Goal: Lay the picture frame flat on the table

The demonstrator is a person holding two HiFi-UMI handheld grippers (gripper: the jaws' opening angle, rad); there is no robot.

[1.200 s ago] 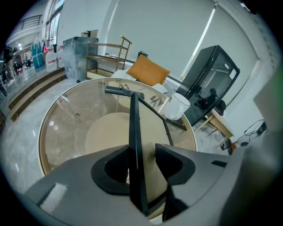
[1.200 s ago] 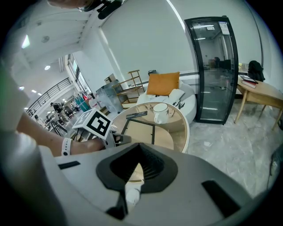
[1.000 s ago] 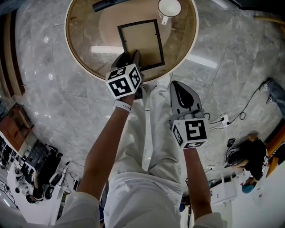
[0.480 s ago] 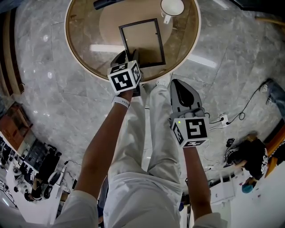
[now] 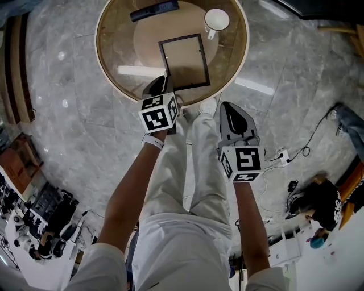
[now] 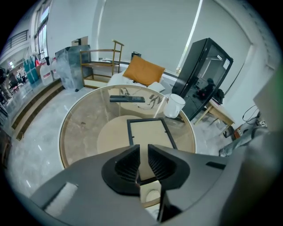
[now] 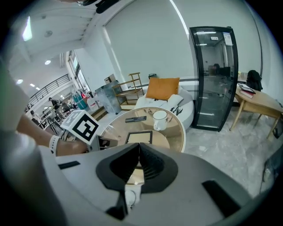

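The black picture frame point(image 5: 183, 61) lies flat, pale backing up, on the round glass table point(image 5: 108, 68). It also shows in the left gripper view point(image 6: 149, 132) and the right gripper view point(image 7: 139, 137). My left gripper point(image 5: 165, 79) hovers over the table's near rim by the frame's near left corner. Its jaws point(image 6: 143, 152) are closing to a narrow gap with nothing gripped; the frame shows below through the gap. My right gripper point(image 5: 230, 109) hangs off the table to the right, above the person's legs, its jaws point(image 7: 138, 148) shut and empty.
A white mug point(image 5: 216, 20) stands at the table's far right and a dark remote point(image 5: 154, 10) lies at the far edge. Marble floor surrounds the table. Cables and a power strip point(image 5: 284, 153) lie on the floor at right.
My left gripper has drawn back from over the frame's near left corner toward the table rim, and its jaws have narrowed. The frame stays flat. The right gripper has not moved.
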